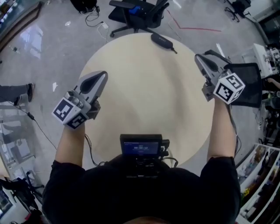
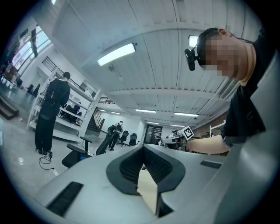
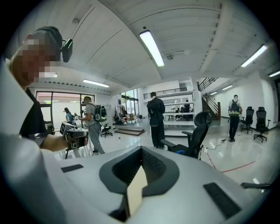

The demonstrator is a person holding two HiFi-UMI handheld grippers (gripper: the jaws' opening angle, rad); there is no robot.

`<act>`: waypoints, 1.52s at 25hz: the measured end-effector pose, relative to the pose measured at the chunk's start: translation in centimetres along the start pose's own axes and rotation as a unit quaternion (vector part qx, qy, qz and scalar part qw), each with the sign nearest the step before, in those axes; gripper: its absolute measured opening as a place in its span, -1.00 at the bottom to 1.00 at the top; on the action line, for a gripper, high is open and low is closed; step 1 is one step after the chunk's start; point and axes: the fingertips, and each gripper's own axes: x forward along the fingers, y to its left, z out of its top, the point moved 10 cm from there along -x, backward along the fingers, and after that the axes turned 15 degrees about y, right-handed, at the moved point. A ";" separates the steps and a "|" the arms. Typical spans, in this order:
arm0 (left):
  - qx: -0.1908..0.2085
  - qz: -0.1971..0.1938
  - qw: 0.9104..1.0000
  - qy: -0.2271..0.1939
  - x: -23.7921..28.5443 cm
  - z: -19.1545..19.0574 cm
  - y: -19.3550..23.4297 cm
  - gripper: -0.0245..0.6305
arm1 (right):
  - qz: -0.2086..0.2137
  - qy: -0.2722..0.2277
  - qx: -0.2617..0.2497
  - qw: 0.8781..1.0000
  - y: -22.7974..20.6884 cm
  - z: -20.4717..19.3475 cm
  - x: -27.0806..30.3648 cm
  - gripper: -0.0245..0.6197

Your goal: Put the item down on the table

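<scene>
Head view: round table (image 1: pixel 144 98), black oblong item (image 1: pixel 162 42) lying at its far edge. L gripper (image 1: pixel 103 75) & R gripper (image 1: pixel 198 57) both clenched, empty, well apart from it. Looks placed; keep both clear, don't nudge it

item (image 1: pixel 162 41) — on table (image 1: pixel 144 96), far edge | chair (image 1: pixel 135 13) — behind table

A black office chair (image 1: pixel 127 15) stands near a red floor line (image 1: pixel 201 29).
</scene>
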 end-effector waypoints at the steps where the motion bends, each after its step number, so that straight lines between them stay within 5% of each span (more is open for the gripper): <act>1: 0.008 0.002 1.000 0.003 -1.2 -0.2 -0.3 -0.93 | -0.001 0.003 -0.008 1.000 1.5 -0.1 -0.4 -0.91; 6: 0.000 -0.008 1.000 0.021 -1.5 -1.9 -1.2 -0.93 | -0.008 0.021 -0.009 1.000 3.4 -2.8 -1.6 -0.91; 12: -0.002 -0.011 0.999 0.031 -12.4 -3.2 -7.3 -0.93 | -0.009 0.004 0.004 1.000 15.8 -7.4 -6.4 -0.91; 17: 0.002 0.015 1.000 0.027 -15.7 -4.2 -13.7 -0.93 | 0.002 -0.026 0.006 1.000 19.0 -10.9 -11.9 -0.91; 24: -0.002 0.028 1.000 -0.006 -13.9 -5.9 -24.9 -0.93 | 0.023 -0.043 -0.001 0.999 17.9 -17.1 -20.6 -0.91; 32: -0.009 0.028 1.000 0.003 -9.9 -7.4 -34.8 -0.93 | 0.053 -0.051 0.013 0.997 15.1 -22.3 -28.0 -0.91; 38: -0.006 0.046 0.999 0.012 -8.8 -7.9 -37.9 -0.93 | 0.079 -0.063 0.024 0.995 13.8 -24.4 -28.8 -0.91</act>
